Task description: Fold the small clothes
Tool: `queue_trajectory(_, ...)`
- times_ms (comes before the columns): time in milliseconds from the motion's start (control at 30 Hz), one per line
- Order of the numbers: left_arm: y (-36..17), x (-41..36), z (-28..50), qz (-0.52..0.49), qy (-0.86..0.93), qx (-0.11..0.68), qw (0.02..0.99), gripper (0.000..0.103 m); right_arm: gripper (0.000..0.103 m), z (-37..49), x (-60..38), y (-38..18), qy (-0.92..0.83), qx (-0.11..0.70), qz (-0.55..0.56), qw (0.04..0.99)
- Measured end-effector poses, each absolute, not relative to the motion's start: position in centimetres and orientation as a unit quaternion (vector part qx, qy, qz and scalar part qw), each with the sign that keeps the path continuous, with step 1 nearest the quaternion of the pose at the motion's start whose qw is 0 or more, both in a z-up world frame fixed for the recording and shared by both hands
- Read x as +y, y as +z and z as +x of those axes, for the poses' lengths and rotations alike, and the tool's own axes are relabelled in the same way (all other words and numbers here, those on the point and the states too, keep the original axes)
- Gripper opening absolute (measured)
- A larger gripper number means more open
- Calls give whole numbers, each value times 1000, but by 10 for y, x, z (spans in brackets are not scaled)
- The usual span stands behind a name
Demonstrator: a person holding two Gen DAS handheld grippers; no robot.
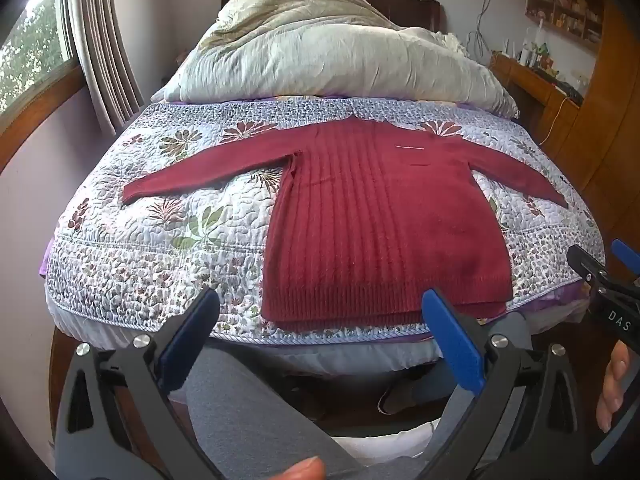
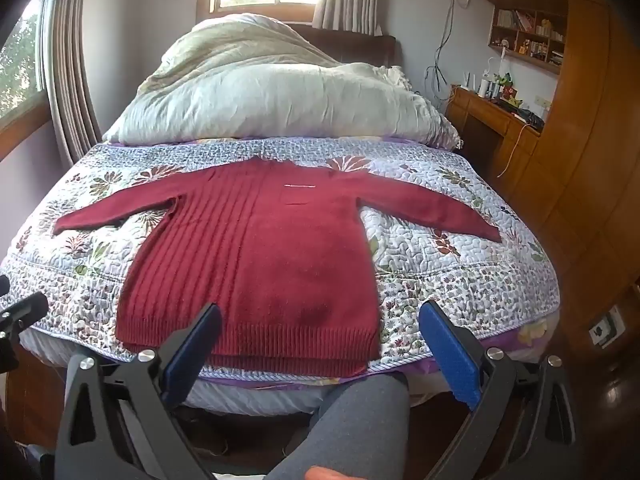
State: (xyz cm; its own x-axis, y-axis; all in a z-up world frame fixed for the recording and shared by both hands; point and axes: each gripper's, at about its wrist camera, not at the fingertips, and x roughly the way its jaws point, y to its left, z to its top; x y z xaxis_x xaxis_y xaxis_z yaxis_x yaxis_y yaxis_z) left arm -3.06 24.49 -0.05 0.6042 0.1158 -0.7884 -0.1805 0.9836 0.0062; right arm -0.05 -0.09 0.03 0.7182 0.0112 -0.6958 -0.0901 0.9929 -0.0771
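A dark red knitted sweater [image 1: 384,216] [image 2: 256,256] lies flat on the floral quilt, sleeves spread out to both sides, its ribbed hem at the bed's near edge. My left gripper [image 1: 320,304] is open and hangs just short of the hem, holding nothing. My right gripper [image 2: 320,316] is open too, over the hem's right part, empty. The right gripper's black body [image 1: 604,292] shows at the right edge of the left wrist view.
The floral quilt [image 1: 160,240] [image 2: 460,272] covers the bed, with a bunched pale duvet [image 1: 320,52] [image 2: 272,92] behind the sweater. A person's grey-clad legs [image 1: 248,412] [image 2: 352,420] stand before the bed. A wooden desk [image 2: 492,120] and wardrobe stand right, curtains left.
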Motion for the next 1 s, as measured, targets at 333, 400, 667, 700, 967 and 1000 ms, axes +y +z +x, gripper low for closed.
queue_trajectory(333, 4, 248, -27, -40, 82, 437, 895, 100, 99, 1, 1, 0, 24, 377, -59, 924)
queue_trajectory(400, 6, 247, -26, -40, 81, 436, 895, 100, 99, 1, 2, 0, 24, 376, -60, 924)
queue_trajectory(667, -2, 246, -31, -44, 82, 435, 896, 100, 99, 3, -3, -1, 23, 378, -60, 924)
queue_trajectory(700, -2, 245, -31, -43, 82, 435, 896, 100, 99, 3, -2, -1, 22, 377, -60, 924)
queue_trajectory(967, -6, 245, -31, -43, 81, 436, 895, 100, 99, 2, -4, -2, 20, 377, -60, 924)
queue_trajectory(1000, -5, 245, -31, -43, 81, 436, 895, 100, 99, 2, -4, -2, 20, 377, -61, 924)
